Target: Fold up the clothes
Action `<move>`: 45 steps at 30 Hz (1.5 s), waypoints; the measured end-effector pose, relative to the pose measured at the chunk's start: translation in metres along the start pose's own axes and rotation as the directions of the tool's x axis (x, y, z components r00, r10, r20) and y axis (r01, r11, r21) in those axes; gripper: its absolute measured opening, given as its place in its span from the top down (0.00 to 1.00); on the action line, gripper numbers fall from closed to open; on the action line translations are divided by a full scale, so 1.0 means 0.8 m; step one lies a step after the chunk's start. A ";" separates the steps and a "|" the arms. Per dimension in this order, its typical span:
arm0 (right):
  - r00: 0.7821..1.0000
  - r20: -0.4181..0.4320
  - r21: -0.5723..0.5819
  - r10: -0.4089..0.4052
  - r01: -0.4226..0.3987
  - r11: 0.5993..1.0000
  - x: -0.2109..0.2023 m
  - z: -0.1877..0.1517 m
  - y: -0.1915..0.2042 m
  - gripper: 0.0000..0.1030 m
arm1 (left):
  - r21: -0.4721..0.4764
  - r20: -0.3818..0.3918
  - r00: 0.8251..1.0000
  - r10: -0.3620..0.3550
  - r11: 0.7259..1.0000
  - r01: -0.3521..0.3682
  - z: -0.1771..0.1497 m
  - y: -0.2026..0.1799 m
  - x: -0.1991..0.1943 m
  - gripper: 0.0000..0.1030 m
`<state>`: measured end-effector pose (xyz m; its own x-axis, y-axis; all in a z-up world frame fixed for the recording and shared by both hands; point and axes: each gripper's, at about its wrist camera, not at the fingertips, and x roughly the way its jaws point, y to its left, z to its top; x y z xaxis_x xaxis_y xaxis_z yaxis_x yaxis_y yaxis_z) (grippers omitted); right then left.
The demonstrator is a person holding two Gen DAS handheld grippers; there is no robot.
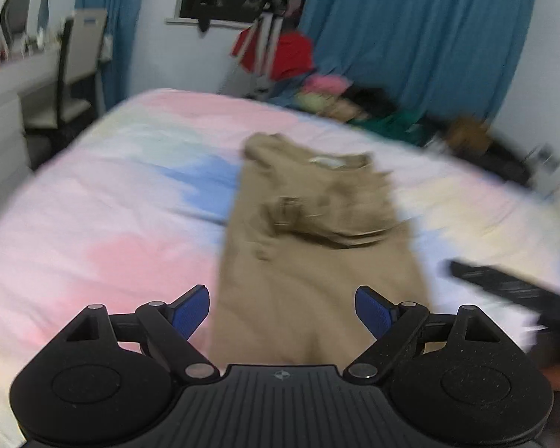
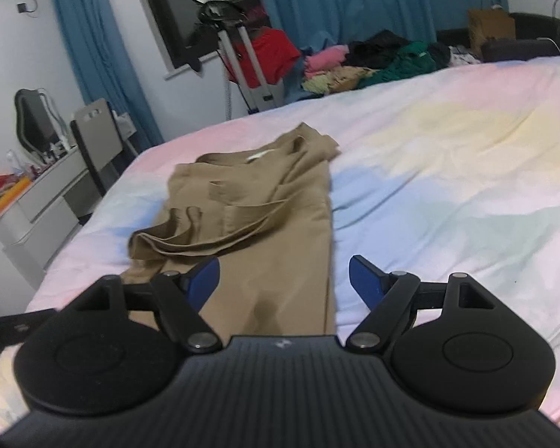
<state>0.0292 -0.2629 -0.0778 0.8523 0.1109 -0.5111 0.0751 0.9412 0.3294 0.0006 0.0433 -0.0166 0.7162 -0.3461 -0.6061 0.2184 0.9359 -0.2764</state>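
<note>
1. Bedsheet (image 2: 448, 156), pastel patches, carried the tan garment (image 2: 265, 216), partly folded.
2. Blue curtains (image 2: 354, 3) hung behind the clothes pile (image 2: 373, 59).
3. I held left gripper (image 1: 282, 311) and right gripper (image 2: 283, 280) spread, empty.

Black ribbed left tool (image 1: 282, 310) and right tool (image 2: 283, 280), blue pads, silver pivot screws.

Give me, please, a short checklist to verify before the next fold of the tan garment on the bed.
1. Left gripper open, nothing held: ok.
2. Right gripper open, nothing held: ok.
3. Tan garment lies on the pastel bedsheet, long and narrow: ok.
4. Folded-over flap lies flat: not ok, its edges are wrinkled.
5. Near hem position: cannot tell, hidden under the grippers.
6. Pile of clothes apart from the garment: ok.
</note>
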 end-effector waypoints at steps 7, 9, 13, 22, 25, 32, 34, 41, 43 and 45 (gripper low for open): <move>1.000 -0.013 0.045 0.007 -0.007 0.999 0.007 0.000 -0.002 0.24 | -0.205 -0.209 0.972 -0.111 0.976 0.068 -0.029 0.022 0.026 0.14; 1.000 -0.002 0.036 -0.006 0.006 0.999 0.006 -0.001 -0.001 0.24 | -0.290 -0.274 0.952 -0.134 0.956 0.051 -0.036 0.036 0.043 0.14; 0.999 0.013 0.039 -0.030 0.030 0.999 0.005 -0.003 -0.001 0.24 | -0.381 -0.324 0.933 -0.156 0.924 0.022 -0.045 0.056 0.058 0.14; 1.000 0.015 0.119 -0.020 0.018 0.993 0.007 -0.002 -0.018 0.24 | -0.520 -0.271 0.931 -0.244 0.851 0.071 -0.048 0.074 0.068 0.16; 1.000 0.008 0.143 -0.014 0.012 0.990 0.010 -0.001 -0.025 0.24 | -0.540 -0.263 0.931 -0.252 0.838 0.074 -0.047 0.075 0.074 0.20; 0.999 -0.024 0.220 0.023 -0.017 0.975 0.019 -0.003 -0.036 0.24 | -0.588 -0.224 0.940 -0.258 0.805 0.081 -0.048 0.077 0.089 0.32; 0.999 -0.019 0.247 0.049 -0.043 0.968 0.016 -0.001 -0.039 0.24 | -0.600 -0.203 0.951 -0.231 0.797 0.066 -0.047 0.082 0.089 0.40; 0.999 -0.018 0.250 0.046 -0.040 0.968 0.018 -0.001 -0.039 0.24 | -0.668 -0.141 0.980 -0.140 0.744 0.010 -0.045 0.105 0.087 0.53; 0.999 -0.010 0.254 0.046 -0.042 0.966 0.016 0.000 -0.040 0.24 | -0.679 -0.146 0.974 -0.172 0.734 0.028 -0.046 0.105 0.092 0.52; 0.999 0.000 0.257 0.046 -0.044 0.965 0.013 0.001 -0.040 0.24 | -0.688 -0.151 0.967 -0.205 0.724 0.046 -0.048 0.104 0.096 0.44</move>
<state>0.0359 -0.2922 -0.0927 0.8548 0.1540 -0.4956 0.1680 0.8215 0.5449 0.0481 0.0924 -0.1150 0.5473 -0.5364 -0.6424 -0.2655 0.6166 -0.7411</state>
